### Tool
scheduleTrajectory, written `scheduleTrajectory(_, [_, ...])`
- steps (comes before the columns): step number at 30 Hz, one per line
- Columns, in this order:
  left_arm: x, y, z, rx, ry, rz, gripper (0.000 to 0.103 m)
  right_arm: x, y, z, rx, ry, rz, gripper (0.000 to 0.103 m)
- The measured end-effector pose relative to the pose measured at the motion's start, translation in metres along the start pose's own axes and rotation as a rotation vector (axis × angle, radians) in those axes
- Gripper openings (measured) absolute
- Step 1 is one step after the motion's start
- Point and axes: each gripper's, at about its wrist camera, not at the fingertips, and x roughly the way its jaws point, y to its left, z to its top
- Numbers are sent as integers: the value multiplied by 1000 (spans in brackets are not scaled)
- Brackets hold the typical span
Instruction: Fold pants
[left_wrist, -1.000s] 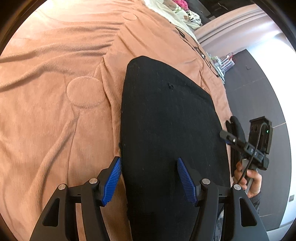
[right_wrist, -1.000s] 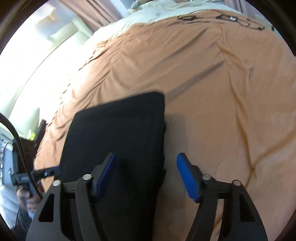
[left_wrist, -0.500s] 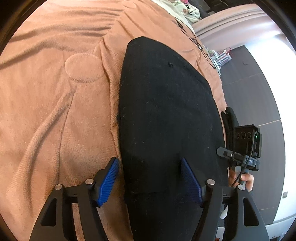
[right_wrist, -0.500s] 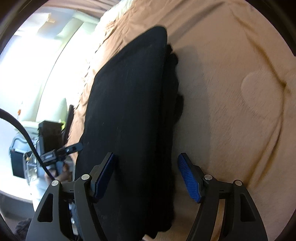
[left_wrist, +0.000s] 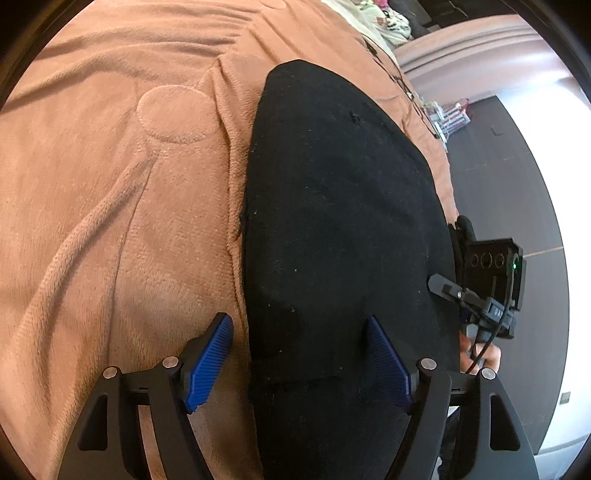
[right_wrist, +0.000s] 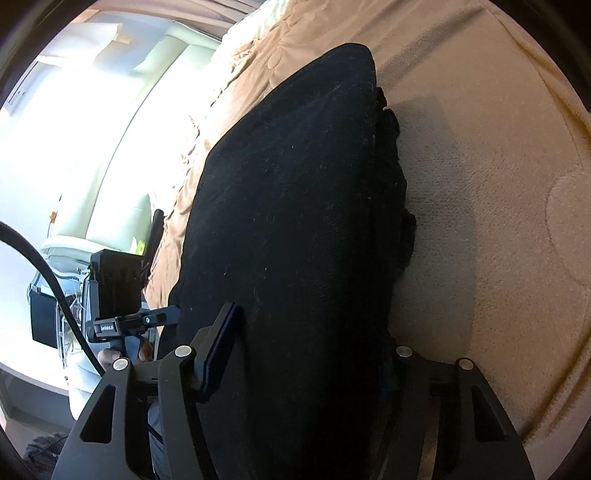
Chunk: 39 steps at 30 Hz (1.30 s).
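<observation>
1. Biggest thing is the bed (left_wrist: 110, 221), covered in a fuzzy peach-brown blanket with round circles pressed into it, wrinkled here and there
2. The pants (left_wrist: 332, 221) are black and lie folded into one long flat stack on the blanket, close to the bed edge on the dark floor (left_wrist: 517, 184) side. In the right wrist view you can see layers poking out along the stack's right edge
3. Left tool (left_wrist: 299, 363): the jaws have just been opening and stand wide apart. One blue pad hangs over the blanket and the other over the pants, so the long edge of the stack runs between them, and neither pad is squeezing anything
4. Right tool (right_wrist: 306, 354): the jaws have just been closing with the near end of the pants between them. The left finger sits right at the cloth, but the other pad is hidden behind the folded edge, so I honestly can't tell if it's gripping
5. A black cable (right_wrist: 44, 266) curves across the left side of the right wrist view
6. Each view catches the hand holding the other tool: right hand (left_wrist: 480, 354), left hand (right_wrist: 110, 356)
7. Writing: there's a tiny white label (right_wrist: 107, 326) on the left tool's body, too small for me to read for sure. There's also a green light (left_wrist: 514, 265) lit on the right tool's box
</observation>
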Motion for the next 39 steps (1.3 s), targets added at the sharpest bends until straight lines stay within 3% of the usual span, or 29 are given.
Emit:
scheduleTrajectory(4, [2,-3,-1,-5,-15,21,78,-2,-6,-1,-3,7,4,58])
scheduleTrajectory(15, [5,-10,1,4,-19,41,78,12,29,-13,-31,6,-31,58])
scheduleTrajectory(17, [4,-9,0,-5,-38,34,78,12,32,-14,-43,-5,-37,54])
scheduleTrajectory(18, [3,-10,-1,6,-44,35,74,12,35,-14,-53,-11,-38,53])
scheduleTrajectory(19, [2,-12,-2,20,-48,28,64,12,39,-14,-67,-18,-38,48])
scheduleTrajectory(25, [-5,-18,-1,46,-56,13,53,10,54,-17,-94,-40,-45,32])
scheduleTrajectory(39, [-43,-20,-11,94,-115,-28,48,-5,96,-37,-140,-126,23,27])
